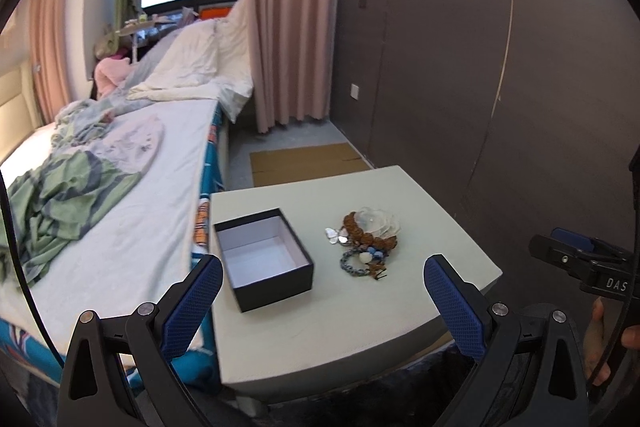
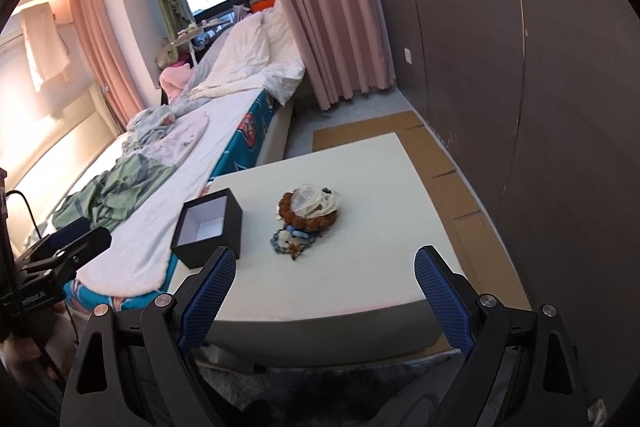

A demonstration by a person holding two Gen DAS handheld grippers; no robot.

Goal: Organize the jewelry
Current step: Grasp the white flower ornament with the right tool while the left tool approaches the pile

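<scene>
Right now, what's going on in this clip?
Nothing is being handled yet. The left gripper and right gripper both hang open above the near edge of a pale table. On it sits an open black box, empty with a white lining, and beside it a jewelry pile: a brown bead bracelet, a blue braided bracelet, silver charms and a clear flower-like piece. Nothing has gone into the box.

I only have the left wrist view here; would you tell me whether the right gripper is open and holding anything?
Observer: The right gripper is open and holds nothing.
Operator: Where is it pointing?
Observer: At the table, with the jewelry pile ahead between its fingers.
Operator: Anything beyond the brown beads that I may miss?
Observer: A dark bead sits on the clear piece.
</scene>
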